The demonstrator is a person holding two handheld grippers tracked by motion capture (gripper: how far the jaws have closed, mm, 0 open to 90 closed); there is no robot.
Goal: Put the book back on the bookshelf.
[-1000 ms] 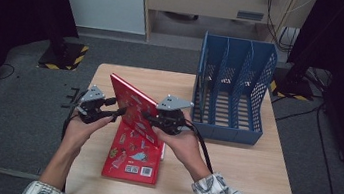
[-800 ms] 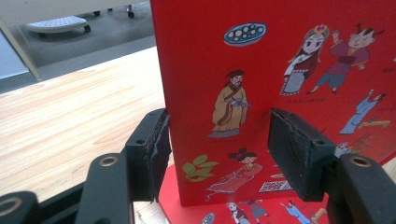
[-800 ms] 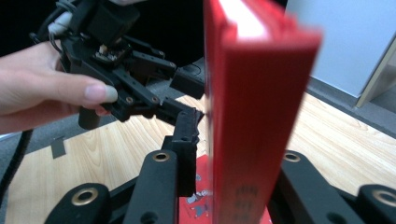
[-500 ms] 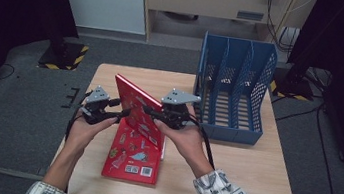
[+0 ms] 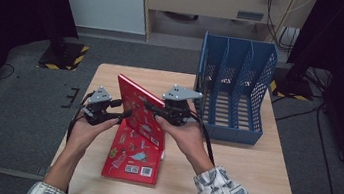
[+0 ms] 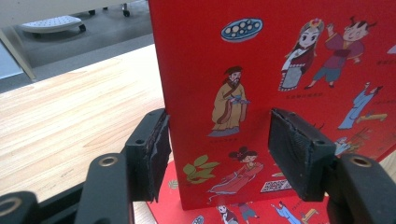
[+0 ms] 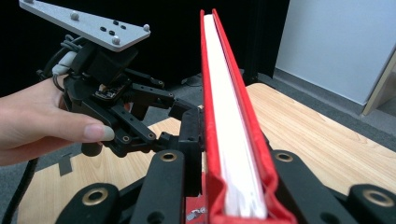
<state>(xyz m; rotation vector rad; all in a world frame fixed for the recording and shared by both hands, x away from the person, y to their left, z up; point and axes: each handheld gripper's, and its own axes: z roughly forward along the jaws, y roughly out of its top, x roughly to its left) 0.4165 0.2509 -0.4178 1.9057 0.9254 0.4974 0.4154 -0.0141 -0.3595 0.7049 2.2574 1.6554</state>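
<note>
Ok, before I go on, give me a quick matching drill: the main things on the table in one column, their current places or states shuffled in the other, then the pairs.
Things:
1. raised red book
2. second red book
3. blue file rack
4. left gripper

States:
A. flat on the table
B. upright, clamped in the right gripper
C. jaws apart, at the raised book's cover
D. standing at the far right of the table

Pairs: 1-B, 2-A, 3-D, 4-C
</note>
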